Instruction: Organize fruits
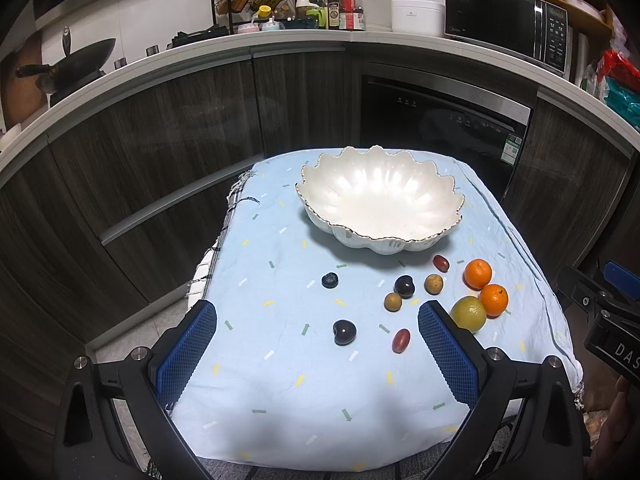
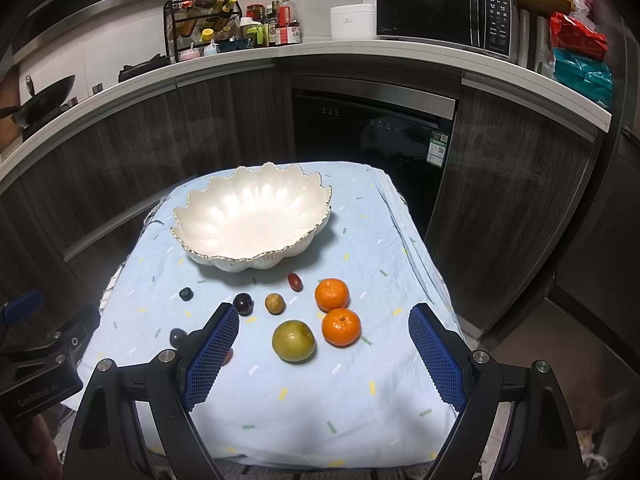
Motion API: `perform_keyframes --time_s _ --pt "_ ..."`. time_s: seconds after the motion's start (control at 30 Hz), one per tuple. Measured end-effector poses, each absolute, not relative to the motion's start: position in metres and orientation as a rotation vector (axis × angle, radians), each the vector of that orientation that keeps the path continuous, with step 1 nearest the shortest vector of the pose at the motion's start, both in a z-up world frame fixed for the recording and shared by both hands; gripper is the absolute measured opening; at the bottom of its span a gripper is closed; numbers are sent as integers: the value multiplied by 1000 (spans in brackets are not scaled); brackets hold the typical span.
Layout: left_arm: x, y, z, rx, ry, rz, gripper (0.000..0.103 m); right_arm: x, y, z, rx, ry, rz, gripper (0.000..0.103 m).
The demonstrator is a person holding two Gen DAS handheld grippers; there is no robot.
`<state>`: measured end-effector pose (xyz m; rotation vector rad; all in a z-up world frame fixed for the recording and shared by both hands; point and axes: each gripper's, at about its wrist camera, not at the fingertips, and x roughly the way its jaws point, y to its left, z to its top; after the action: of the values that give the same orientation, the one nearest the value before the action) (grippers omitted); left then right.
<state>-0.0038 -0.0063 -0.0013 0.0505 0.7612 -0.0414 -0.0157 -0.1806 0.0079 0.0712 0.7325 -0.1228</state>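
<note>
Tongs on both sides, left tongs [image 1: 318, 336] and right tongs [image 2: 324, 340], hung spread and empty over the cloth-covered worktop [image 1: 280, 400], where loose fruit, two tangerines [image 2: 332, 293] among it, lay just before the still-empty scalloped bowl [image 2: 208, 256], apparently awaiting collection.

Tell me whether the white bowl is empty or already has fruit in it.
Empty. The white bowl shows only its bare glossy inside in both views.

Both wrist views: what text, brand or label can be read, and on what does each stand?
"GenRobot.AI": on the left gripper's black body, in the right wrist view.
"DAS": cut off by the frame edge, on the right gripper's body, in the left wrist view.
Microwave badge and buttons, dishwasher sticker, bottle labels: too small to read.
</note>
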Motion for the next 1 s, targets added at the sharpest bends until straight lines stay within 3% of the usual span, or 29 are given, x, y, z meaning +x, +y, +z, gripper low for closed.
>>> perform_keyframes --time_s 1.0 --pt "-5 -8 -4 51 765 -48 103 -16 -181 8 72 733 -122 88"
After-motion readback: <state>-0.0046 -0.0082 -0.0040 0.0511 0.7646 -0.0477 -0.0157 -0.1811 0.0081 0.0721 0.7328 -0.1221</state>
